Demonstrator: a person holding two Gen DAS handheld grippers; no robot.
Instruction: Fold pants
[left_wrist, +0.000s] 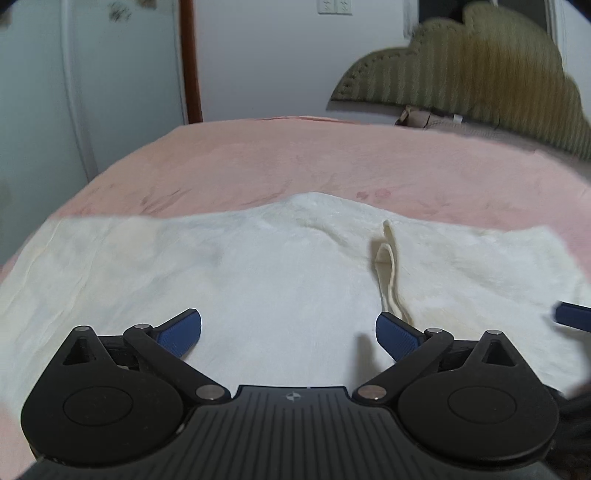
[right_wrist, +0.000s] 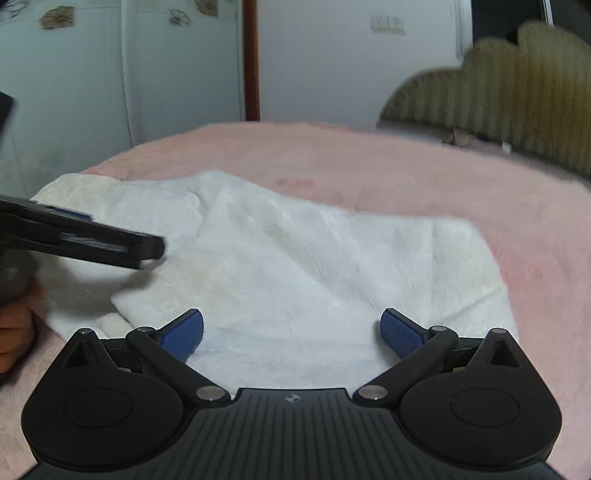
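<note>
The cream fleece pants (left_wrist: 258, 266) lie spread on the pink bed (left_wrist: 332, 158), just ahead of both grippers. The left gripper (left_wrist: 288, 332) and right gripper (right_wrist: 291, 334) hover with jaws apart, holding nothing. The fabric looks soft, light and limp; a pinch at an edge or the drawstring (left_wrist: 388, 269) ahead-right should hold

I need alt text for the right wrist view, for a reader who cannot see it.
White pants lie spread on a pink bed cover, with the open right gripper over their near edge, holding nothing. The left gripper reaches in from the left above the cloth. A padded headboard stands at the far right.
</note>
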